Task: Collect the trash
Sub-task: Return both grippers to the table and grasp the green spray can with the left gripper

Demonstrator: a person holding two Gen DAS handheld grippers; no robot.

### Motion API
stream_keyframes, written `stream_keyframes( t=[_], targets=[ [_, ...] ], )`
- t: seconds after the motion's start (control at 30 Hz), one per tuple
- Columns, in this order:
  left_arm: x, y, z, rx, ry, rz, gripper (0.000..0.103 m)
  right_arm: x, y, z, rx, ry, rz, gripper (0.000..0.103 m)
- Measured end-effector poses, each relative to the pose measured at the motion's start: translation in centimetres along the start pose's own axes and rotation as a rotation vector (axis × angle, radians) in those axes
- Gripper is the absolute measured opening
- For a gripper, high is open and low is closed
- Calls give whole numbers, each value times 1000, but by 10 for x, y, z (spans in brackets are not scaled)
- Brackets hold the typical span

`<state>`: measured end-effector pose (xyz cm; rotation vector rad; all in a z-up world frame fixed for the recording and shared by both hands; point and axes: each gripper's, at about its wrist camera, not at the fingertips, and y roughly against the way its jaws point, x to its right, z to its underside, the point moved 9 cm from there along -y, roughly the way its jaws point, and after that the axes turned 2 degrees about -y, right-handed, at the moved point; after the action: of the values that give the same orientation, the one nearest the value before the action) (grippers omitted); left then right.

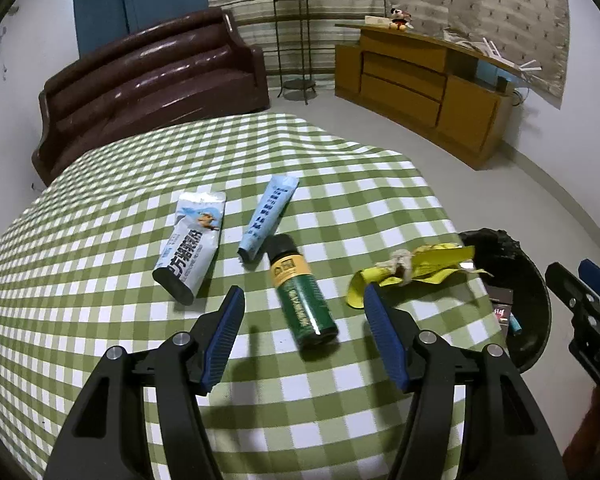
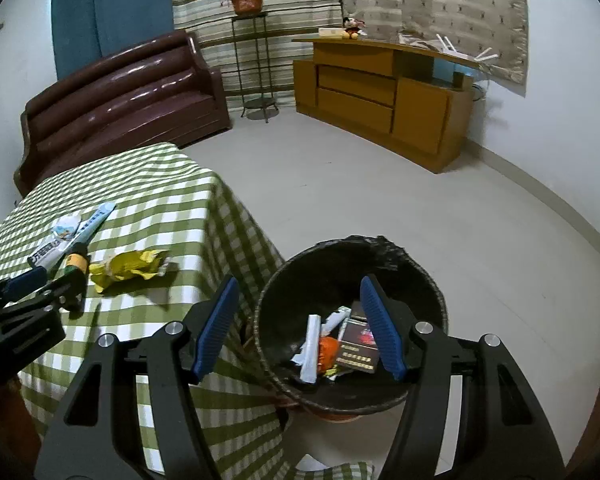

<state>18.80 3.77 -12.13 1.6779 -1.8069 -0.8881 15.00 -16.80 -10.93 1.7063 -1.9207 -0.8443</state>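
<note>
Can (image 1: 305, 294) lies btwn open left fingers (image 1: 225, 336).

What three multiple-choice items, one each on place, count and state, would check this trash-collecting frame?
1. Where is the black bin?
A. on the sofa
B. on the floor beside the table's edge
C. on the cabinet

2. How many trash items lie on the checked tablecloth?
A. four
B. one
C. seven

3. What state is the left claw in?
A. shut on the can
B. shut on the peel
C. open, holding nothing

Key:
1 B, the right wrist view shows it standing below the cloth's hanging side.
2 A, the pouch, tube, green spray can and yellow wrapper.
3 C, its blue pads stand apart above the can, touching nothing.
</note>
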Motion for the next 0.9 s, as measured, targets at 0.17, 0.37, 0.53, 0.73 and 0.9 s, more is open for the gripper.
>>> stream_keyframes(
  t=[0.17, 0.37, 0.53, 0.73, 0.9],
  targets=[
    [-1, -11, -2, -30, 1, 12, 61, -12, -3, 0, -8, 9, -16, 62],
    [-3, -22, -2, -67, 23, 40, 59, -24, -8, -2, -14, 23, -35, 62],
    [-4, -20, -1, -51, -6, 49, 39, -33, -11, -4, -19, 30, -48, 62],
    [-4, -17, 2, -48, -18, 76, 25, -44, -12, -5, -20, 43, -64, 62],
    [-7, -8, 9, -43, -17, 95, 25, -53, -10, -6, -18, 55, -75, 62]
  ],
)
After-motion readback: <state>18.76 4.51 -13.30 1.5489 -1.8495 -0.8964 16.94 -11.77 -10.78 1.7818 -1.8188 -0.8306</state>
